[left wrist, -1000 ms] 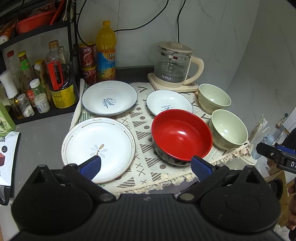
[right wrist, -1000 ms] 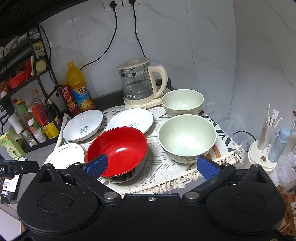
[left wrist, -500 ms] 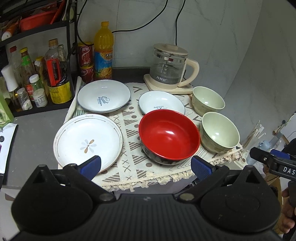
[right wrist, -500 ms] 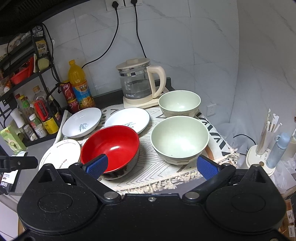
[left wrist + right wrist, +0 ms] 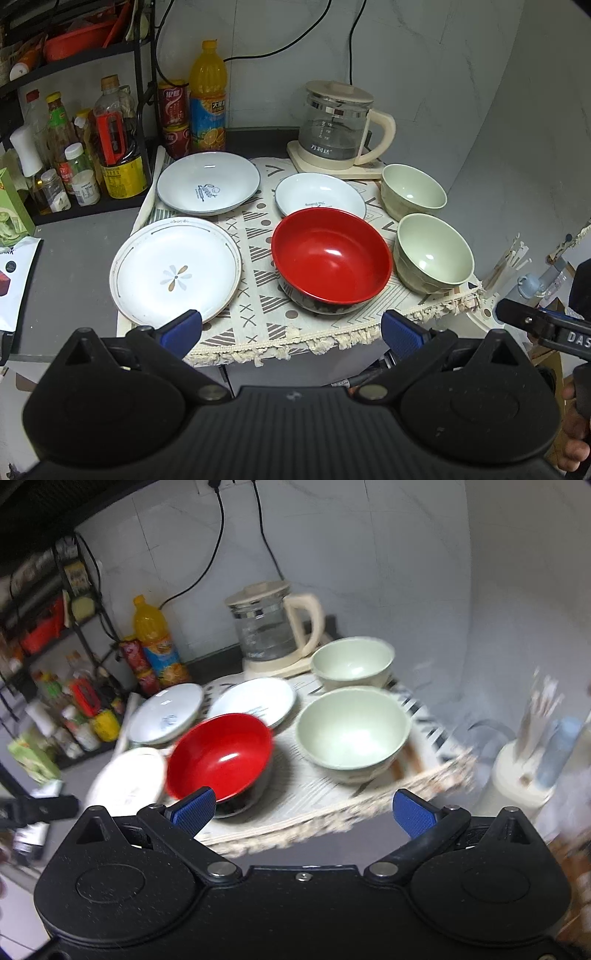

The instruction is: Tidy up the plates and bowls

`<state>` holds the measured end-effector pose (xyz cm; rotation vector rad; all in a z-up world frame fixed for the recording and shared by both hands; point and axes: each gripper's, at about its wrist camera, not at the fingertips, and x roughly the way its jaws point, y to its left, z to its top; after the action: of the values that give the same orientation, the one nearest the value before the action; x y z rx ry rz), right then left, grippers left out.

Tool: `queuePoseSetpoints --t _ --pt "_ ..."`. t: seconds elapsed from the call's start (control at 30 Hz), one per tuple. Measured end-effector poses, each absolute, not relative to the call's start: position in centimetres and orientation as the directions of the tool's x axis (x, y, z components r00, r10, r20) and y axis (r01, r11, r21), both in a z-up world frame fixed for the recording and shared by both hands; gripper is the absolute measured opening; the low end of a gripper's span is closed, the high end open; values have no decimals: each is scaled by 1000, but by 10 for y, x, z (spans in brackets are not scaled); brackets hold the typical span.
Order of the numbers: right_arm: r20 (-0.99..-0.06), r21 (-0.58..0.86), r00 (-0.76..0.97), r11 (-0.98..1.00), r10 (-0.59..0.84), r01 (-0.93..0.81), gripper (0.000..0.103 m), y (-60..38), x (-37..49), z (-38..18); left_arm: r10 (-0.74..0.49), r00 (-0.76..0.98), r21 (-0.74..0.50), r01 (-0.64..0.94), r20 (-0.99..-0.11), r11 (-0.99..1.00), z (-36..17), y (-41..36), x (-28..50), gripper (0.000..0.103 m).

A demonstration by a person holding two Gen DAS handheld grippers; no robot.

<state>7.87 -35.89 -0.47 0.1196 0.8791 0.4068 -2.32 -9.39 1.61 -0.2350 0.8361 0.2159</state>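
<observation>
While both gape empty, left tool [image 5: 291,332] and right tool [image 5: 303,810] hover.

Red bowl [image 5: 331,256], pale green bowls [image 5: 434,252], white flower-printed plate [image 5: 175,267], geometric-patterned cloth [image 5: 258,310].

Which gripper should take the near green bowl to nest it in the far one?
Right. The near green bowl lies ahead of the open right gripper; the left gripper faces the flower plate.

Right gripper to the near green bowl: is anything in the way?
Nothing visible. The right gripper is open and held short of the cloth's fringed edge, and the near green bowl sits straight ahead with only bare cloth before it. The red bowl lies left of that line.
</observation>
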Motion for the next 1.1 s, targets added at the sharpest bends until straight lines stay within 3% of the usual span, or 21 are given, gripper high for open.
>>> queuePoseSetpoints --t 1.1 --pt "-753 217 581 950 310 -225 103 -363 91 -10 41 652 -141 -224 -757 964 14 -103 5 102"
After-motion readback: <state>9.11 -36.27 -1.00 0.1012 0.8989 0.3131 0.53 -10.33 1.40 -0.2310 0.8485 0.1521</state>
